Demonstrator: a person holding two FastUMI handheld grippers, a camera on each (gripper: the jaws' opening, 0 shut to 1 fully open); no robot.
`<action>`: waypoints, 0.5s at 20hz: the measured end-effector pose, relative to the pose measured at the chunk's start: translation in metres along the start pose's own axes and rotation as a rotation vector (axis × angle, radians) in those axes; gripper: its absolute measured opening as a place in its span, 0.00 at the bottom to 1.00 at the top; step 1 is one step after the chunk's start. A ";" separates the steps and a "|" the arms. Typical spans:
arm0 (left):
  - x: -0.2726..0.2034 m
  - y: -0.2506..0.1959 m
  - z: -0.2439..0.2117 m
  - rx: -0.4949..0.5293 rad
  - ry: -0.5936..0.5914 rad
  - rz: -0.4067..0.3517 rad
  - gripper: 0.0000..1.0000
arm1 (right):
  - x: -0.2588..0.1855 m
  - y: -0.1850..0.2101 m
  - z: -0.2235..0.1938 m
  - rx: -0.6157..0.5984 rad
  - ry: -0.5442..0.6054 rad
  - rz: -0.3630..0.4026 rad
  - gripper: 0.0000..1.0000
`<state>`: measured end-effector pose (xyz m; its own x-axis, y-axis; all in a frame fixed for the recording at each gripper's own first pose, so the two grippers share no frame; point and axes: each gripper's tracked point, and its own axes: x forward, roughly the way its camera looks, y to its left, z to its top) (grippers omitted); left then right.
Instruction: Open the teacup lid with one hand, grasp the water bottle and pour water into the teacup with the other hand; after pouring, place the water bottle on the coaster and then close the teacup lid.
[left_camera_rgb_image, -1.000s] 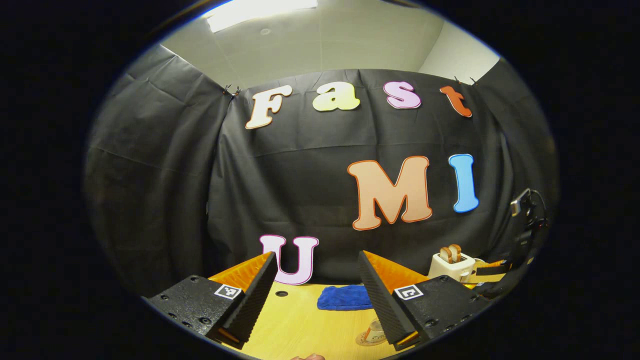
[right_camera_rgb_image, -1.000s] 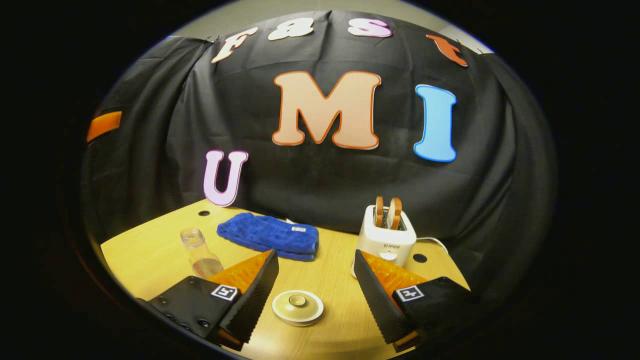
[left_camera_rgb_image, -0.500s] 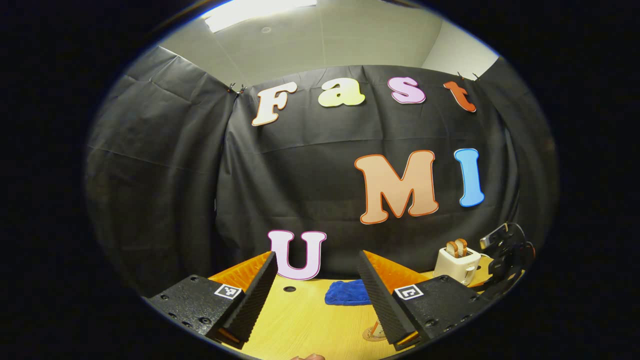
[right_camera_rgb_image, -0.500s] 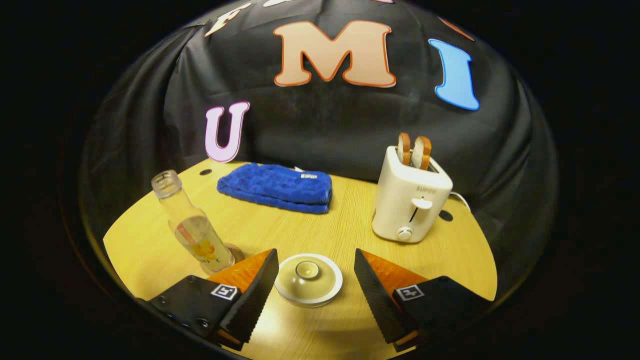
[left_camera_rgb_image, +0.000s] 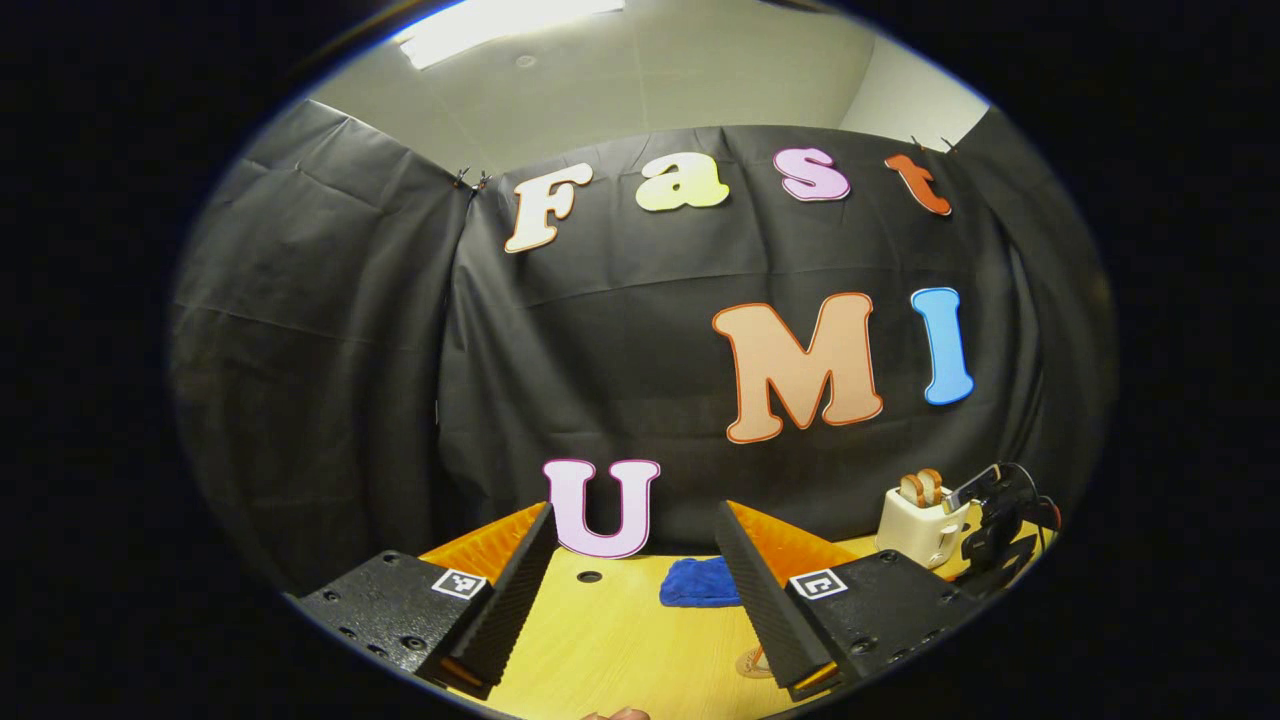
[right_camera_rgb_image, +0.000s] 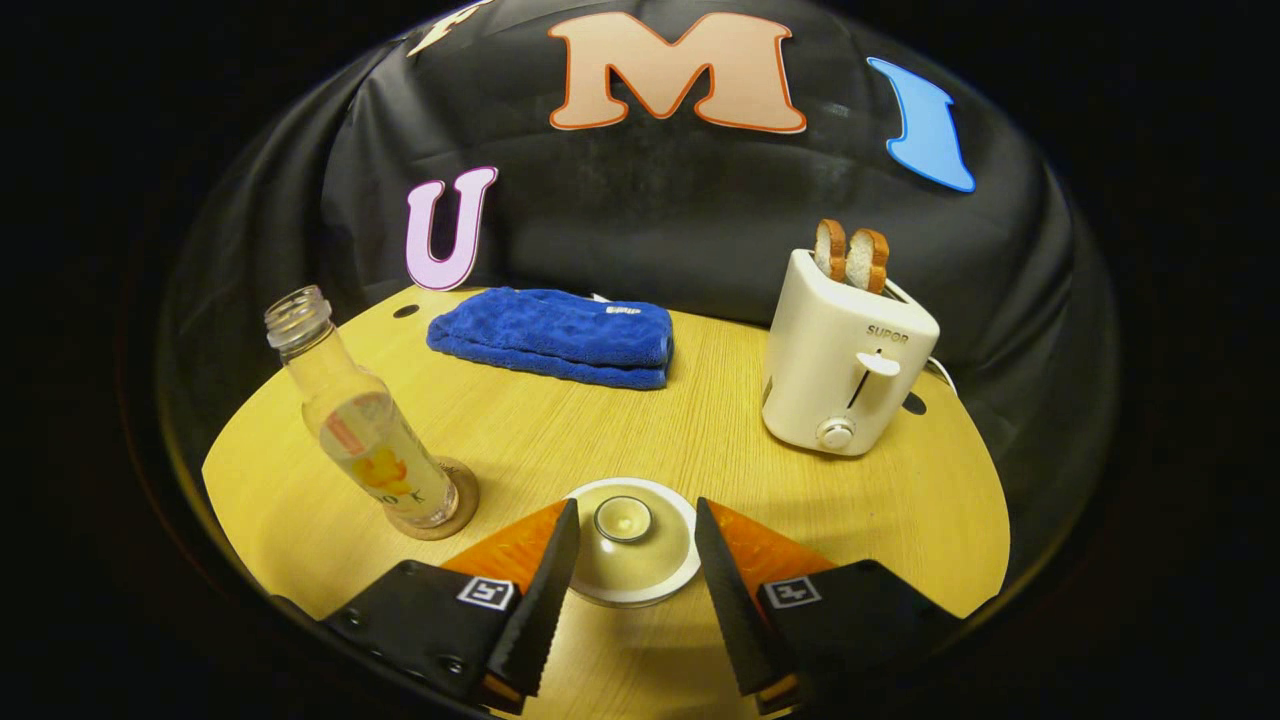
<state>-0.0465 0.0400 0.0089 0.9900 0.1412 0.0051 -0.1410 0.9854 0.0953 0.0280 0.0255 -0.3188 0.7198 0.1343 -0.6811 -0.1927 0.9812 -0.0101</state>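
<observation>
In the right gripper view the right claw (right_camera_rgb_image: 628, 560) hangs low over the wooden surface (right_camera_rgb_image: 700, 420) with its 2 fingers apart, 1 on each side of the teacup lid (right_camera_rgb_image: 632, 540); whether the fingers touch the lid's rim I cannot tell, and its small round knob (right_camera_rgb_image: 622, 519) sits between the fingertips, free of both. The lid covers the cup, so the teacup itself is hidden beneath. To the left of the lid, the water bottle (right_camera_rgb_image: 355, 425) stands on the round coaster (right_camera_rgb_image: 437, 503), uncapped, its neck leaning away to the left in this fisheye view. Behind, near the cloth wall, lies a folded blue towel (right_camera_rgb_image: 555, 335), and to the right stands a white toaster (right_camera_rgb_image: 845, 360) with 2 slices of bread (right_camera_rgb_image: 850, 255) in its slots. In the left gripper view the left claw (left_camera_rgb_image: 635, 585) is held higher, fingers wide apart and holding nothing, above the same surface (left_camera_rgb_image: 620, 640); the towel (left_camera_rgb_image: 700, 583) and toaster (left_camera_rgb_image: 920, 520) lie farther off, and the right claw's body (left_camera_rgb_image: 1000, 515) shows at the right edge
</observation>
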 end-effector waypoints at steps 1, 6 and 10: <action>0.001 0.000 0.001 0.002 0.001 0.000 0.92 | 0.002 0.000 0.000 -0.003 0.001 -0.002 0.68; 0.000 0.001 -0.001 0.003 0.006 0.001 0.93 | 0.004 0.007 -0.001 -0.019 0.003 0.005 0.55; 0.001 0.001 0.000 0.004 0.001 0.002 0.93 | 0.004 0.005 0.002 -0.044 -0.009 -0.013 0.42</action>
<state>-0.0460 0.0413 0.0086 0.9897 0.1428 0.0044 -0.1426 0.9848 0.0995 0.0310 0.0315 -0.3203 0.7282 0.1230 -0.6743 -0.2123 0.9759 -0.0512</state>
